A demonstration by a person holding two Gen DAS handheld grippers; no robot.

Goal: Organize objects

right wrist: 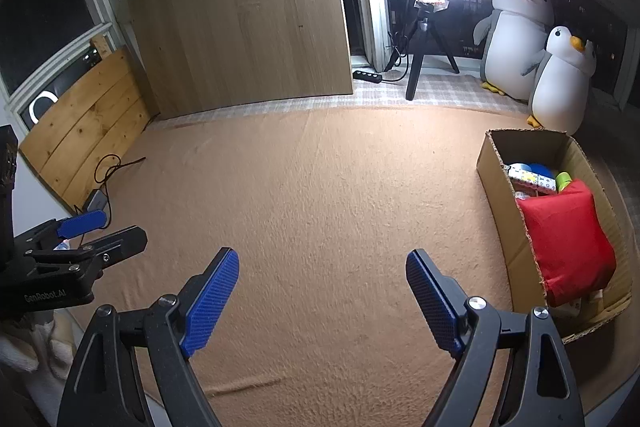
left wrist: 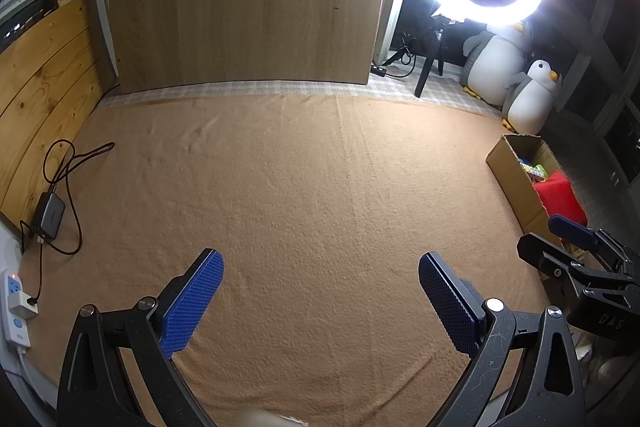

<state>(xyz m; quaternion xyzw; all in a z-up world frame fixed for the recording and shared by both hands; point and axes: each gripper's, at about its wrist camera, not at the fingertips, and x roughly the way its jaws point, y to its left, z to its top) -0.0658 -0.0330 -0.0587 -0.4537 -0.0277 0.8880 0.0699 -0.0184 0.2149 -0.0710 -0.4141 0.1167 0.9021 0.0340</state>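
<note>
An open cardboard box stands at the right edge of the tan blanket. Inside it lie a red cloth bundle, a blue round item, a patterned flat piece and a green-capped item. The same box appears in the left wrist view with the red cloth bundle. My left gripper hovers open over bare blanket. My right gripper is open too, empty, left of the box. Each gripper also shows at the other view's edge: the right gripper, the left gripper.
A ring light on a tripod and two plush penguins stand at the back right. A wooden panel leans at the back. On the left lie a power adapter with cables and a power strip.
</note>
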